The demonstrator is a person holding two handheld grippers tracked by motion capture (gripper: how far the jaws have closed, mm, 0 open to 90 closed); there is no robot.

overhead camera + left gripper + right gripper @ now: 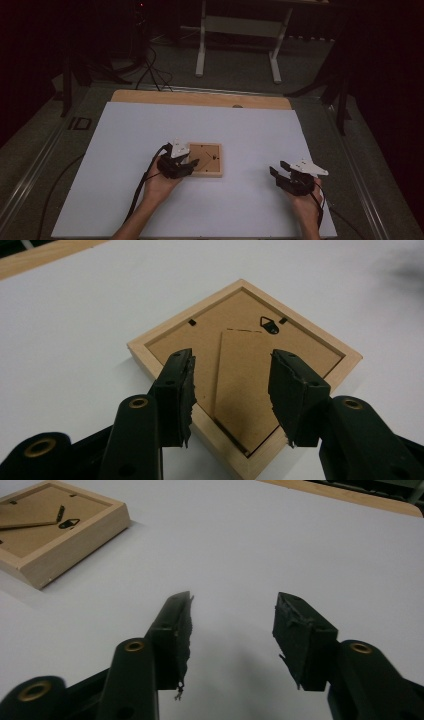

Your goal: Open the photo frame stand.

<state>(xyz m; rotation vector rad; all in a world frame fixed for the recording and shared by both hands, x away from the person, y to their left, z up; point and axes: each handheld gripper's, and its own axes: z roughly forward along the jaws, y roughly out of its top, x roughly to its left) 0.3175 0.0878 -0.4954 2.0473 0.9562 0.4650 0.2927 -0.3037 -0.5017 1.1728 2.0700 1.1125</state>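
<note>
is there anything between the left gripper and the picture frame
Nothing visible. The left gripper hangs open right over the near corner of the picture frame, which lies back-up on the white table.

open sheet [250, 140] all around picture frame [206, 159]

A dim room: grey carpet floor [235, 65], a white-legged desk frame [240, 30] behind the white-topped wooden table [200, 97], cables [150, 70] trailing

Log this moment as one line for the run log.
left gripper: open, over picture frame | frame: face down | right gripper: open, apart
</note>
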